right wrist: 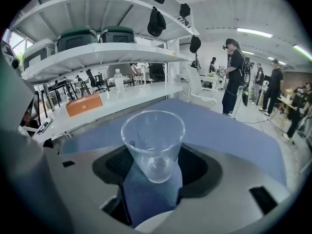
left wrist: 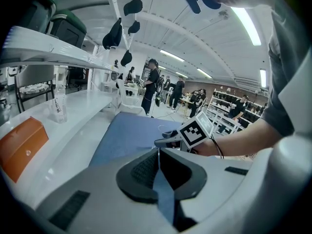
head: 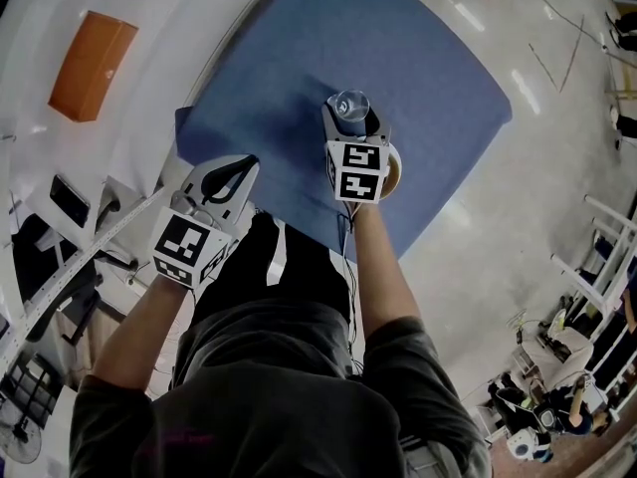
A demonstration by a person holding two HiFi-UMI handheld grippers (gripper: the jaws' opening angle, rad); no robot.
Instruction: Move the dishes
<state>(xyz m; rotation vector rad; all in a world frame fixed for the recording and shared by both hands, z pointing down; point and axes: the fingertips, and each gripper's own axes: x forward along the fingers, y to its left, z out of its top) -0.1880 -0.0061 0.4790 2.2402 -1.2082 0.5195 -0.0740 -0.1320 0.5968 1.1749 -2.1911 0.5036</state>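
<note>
Clear plastic or glass, the cup [right wrist: 153,143] stands between the jaws of the right claw [right wrist: 155,165], which is closed on its lower half. The dark pads sit against the wall on either side and the open mouth rises clear above them. The cup's long axis runs roughly upright, across the line the claw points along, with the mouth tipped a little back toward the holder. From the head view it hangs at the very tip of that claw, over the near middle of the blue cloth [head: 418,58] that covers the worktop. I cannot tell whether its base touches the cloth.

A second dish, a pale bowl [head: 393,173], lies just under and to the right of the right claw's body, close to the worktop's near edge; only its rim shows. It is behind the fingertips rather than ahead of them, so I judge the claw would have to draw back to reach it once the cup is set down.

The left claw [left wrist: 158,168] has its jaws together with nothing in them. It hovers at the near left corner of the cloth, beside the right claw and farther from both dishes
</note>
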